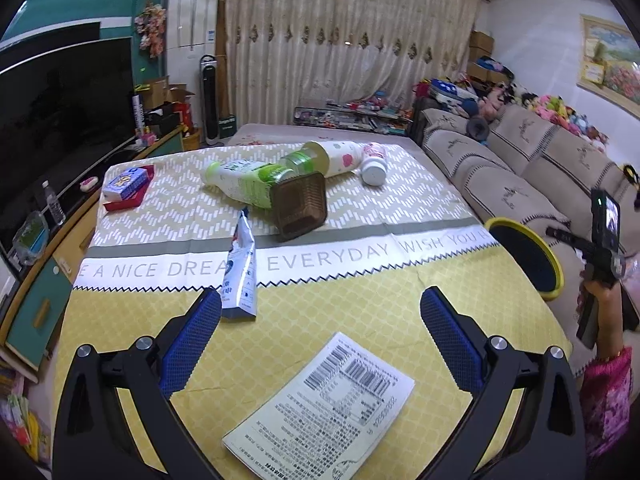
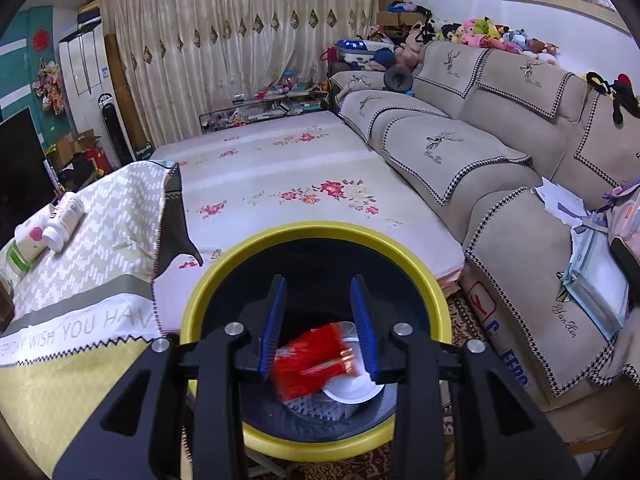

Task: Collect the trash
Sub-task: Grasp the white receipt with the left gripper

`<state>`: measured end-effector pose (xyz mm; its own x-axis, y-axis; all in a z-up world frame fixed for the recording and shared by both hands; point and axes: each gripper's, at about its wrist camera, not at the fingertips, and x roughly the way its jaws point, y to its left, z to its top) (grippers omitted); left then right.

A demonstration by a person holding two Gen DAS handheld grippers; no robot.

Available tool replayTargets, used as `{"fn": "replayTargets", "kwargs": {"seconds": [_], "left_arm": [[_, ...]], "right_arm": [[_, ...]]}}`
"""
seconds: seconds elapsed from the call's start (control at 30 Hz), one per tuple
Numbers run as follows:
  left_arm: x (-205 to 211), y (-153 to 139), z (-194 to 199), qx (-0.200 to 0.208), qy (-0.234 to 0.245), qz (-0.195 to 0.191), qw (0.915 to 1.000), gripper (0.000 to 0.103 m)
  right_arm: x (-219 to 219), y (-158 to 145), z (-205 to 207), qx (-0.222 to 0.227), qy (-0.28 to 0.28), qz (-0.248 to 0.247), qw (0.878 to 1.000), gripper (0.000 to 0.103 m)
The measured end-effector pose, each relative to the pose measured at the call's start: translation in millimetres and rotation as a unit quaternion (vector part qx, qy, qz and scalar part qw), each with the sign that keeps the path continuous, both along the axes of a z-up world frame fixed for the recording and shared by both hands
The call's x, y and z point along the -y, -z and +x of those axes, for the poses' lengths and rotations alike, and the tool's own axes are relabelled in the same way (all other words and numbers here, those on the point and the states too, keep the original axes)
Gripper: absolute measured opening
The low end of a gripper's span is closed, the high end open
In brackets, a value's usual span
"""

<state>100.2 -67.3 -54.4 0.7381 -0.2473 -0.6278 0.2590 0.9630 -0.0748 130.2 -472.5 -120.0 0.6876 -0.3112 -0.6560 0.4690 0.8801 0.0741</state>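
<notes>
My left gripper (image 1: 320,304) is open and empty above the yellow tablecloth (image 1: 352,292). A white printed paper (image 1: 320,408) lies just below it, and a silver-blue pouch (image 1: 240,276) lies by its left finger. Farther back lie a green-labelled bottle (image 1: 244,180), a floral bottle (image 1: 340,158), a white pill bottle (image 1: 374,164) and a tipped brown basket (image 1: 302,208). My right gripper (image 2: 319,308) is open over the yellow-rimmed black bin (image 2: 224,264). A blurred red wrapper (image 2: 312,360) is in the bin below the fingers, over a white lid (image 2: 356,388).
A red tray with a blue box (image 1: 128,186) sits at the table's far left. A TV (image 1: 60,120) and cabinet stand left. A beige sofa (image 2: 500,140) runs along the right, and a flowered mattress (image 2: 300,184) lies beyond the bin. The bin also shows in the left wrist view (image 1: 524,256).
</notes>
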Motion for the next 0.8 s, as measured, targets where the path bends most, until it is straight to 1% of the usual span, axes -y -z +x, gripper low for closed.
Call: {"fn": "replayTargets", "kwargs": {"seconds": [0.13,0.23,0.33,0.53,0.67,0.77,0.8], "left_arm": [[2,10,-10,-0.007,0.037,0.017,0.9991,0.098],[2,23,-19,-0.016,0.061,0.035,0.9974,0.098],[-1,34,-22,-0.029,0.072,0.038,0.9963,0.098],[-10,50,-16,-0.063,0.09,0.027,0.9935,0.098],[-8,60,-14,-0.076,0.112,0.042,0.9899,0.098],[-4,64,-15,-0.088,0.135,0.039,0.9862,0.098],[-2,65,-17,-0.086,0.14,0.047,0.9853,0.098]], "right_arm": [[-7,-5,-3,0.005,-0.01,0.001,1.0,0.033],[-17,-8,-2,0.008,-0.023,0.001,1.0,0.033],[-27,-10,-1,0.008,-0.033,0.0,0.999,0.033],[-39,-12,2,0.008,-0.049,-0.001,0.999,0.033],[-43,-11,4,0.006,-0.055,0.001,0.998,0.033],[-45,-8,6,0.002,-0.059,0.004,0.998,0.033],[-46,-7,7,0.001,-0.06,0.005,0.998,0.033]]}}
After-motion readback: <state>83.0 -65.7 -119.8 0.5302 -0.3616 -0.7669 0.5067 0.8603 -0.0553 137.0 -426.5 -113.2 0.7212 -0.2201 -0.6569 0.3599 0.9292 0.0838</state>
